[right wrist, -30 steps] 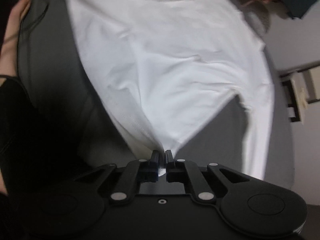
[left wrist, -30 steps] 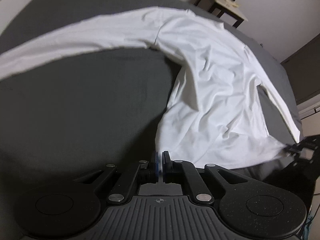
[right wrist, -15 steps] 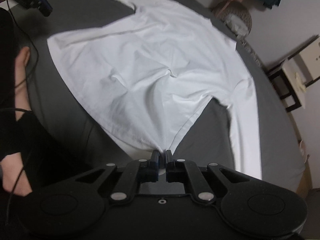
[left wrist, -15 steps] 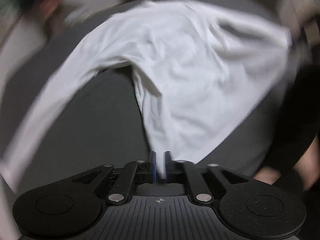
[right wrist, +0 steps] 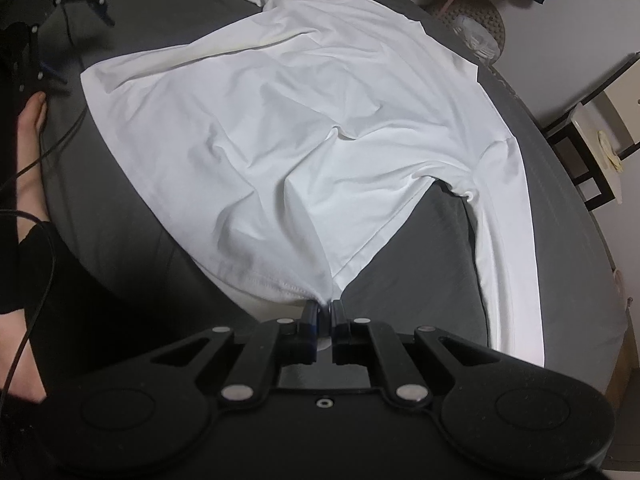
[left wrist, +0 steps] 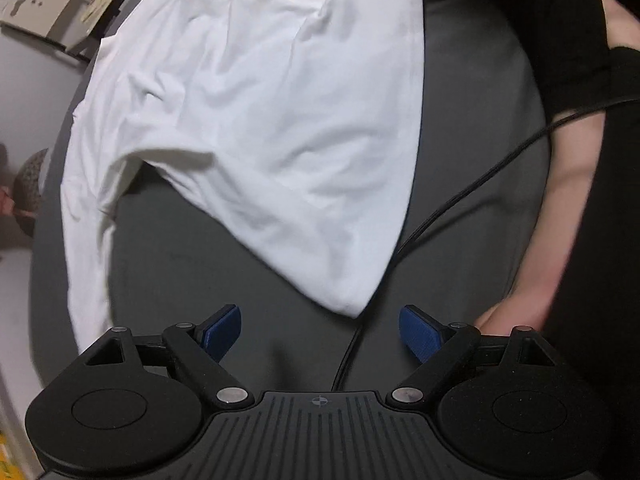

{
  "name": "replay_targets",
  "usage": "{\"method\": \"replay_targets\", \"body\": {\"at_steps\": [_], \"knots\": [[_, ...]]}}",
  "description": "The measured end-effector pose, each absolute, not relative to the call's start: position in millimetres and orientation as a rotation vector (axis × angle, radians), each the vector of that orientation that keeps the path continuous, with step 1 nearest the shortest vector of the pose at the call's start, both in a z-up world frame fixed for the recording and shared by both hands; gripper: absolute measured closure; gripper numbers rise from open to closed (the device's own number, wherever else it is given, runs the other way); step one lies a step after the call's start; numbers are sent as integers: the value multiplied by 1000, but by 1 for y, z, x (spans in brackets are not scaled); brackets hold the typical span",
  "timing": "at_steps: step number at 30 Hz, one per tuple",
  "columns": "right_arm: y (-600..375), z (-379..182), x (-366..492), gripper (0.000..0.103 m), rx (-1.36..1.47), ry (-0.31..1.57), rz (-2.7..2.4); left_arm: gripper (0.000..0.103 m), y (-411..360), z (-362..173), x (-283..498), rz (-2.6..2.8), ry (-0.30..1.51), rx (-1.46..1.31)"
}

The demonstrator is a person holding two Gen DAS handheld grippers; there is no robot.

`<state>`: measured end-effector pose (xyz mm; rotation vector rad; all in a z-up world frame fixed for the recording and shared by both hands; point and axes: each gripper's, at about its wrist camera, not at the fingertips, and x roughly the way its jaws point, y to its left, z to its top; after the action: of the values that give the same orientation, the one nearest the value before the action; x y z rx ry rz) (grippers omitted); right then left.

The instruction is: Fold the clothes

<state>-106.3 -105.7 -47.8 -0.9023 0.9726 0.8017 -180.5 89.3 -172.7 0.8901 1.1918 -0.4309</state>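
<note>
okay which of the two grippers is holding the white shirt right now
The right gripper: its jaws are pinched on the shirt's hem corner. The left gripper has just been opening; its blue pads stand apart, with nothing between them.

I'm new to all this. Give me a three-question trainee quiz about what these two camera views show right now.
1. True or false: the left claw is pinching the white long-sleeved cotton shirt.
2. Which claw grips the shirt's hem corner? A) left B) right C) both
3. Fill in: the shirt lies spread on a dark ____ bed sheet.

Key:
1. False. Its blue pads stand wide apart, having just opened, with the shirt corner lying free ahead of them.
2. B. The right claw is shut on the hem corner.
3. Grey.
</note>
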Motion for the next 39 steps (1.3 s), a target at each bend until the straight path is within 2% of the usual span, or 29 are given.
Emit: {"method": "replay_targets", "body": {"at_steps": [1, 3, 12, 17, 23, 26, 35, 36, 37, 39], "knots": [[-106, -48, -106, 96, -903, 971, 804, 24, 89, -178, -182, -427, 1180, 900], [-107, -47, -103, 96, -901, 964, 803, 30, 91, -187, -179, -354, 1154, 921], [-114, -48, -77, 96, -849, 945, 743, 30, 122, -180, -147, -77, 1076, 630], [-117, -56, -61, 96, -808, 966, 714, 30, 134, -182, -137, -64, 1093, 505], [-117, -65, -47, 96, -789, 969, 687, 30, 119, -187, -161, -262, 1110, 656], [-118, -67, -42, 96, -771, 975, 683, 30, 113, -180, -171, -322, 1092, 622], [-120, -67, -42, 96, -755, 975, 689, 31, 97, -195, -142, -178, 1087, 672], [-120, -66, -43, 96, -753, 971, 690, 36, 102, -189, -135, -144, 1070, 614], [-121, -65, -43, 96, -751, 967, 689, 51, 107, -183, -128, -118, 1061, 552], [-122, -64, -42, 96, -747, 963, 684, 53, 117, -174, -116, -58, 1065, 444]]}}
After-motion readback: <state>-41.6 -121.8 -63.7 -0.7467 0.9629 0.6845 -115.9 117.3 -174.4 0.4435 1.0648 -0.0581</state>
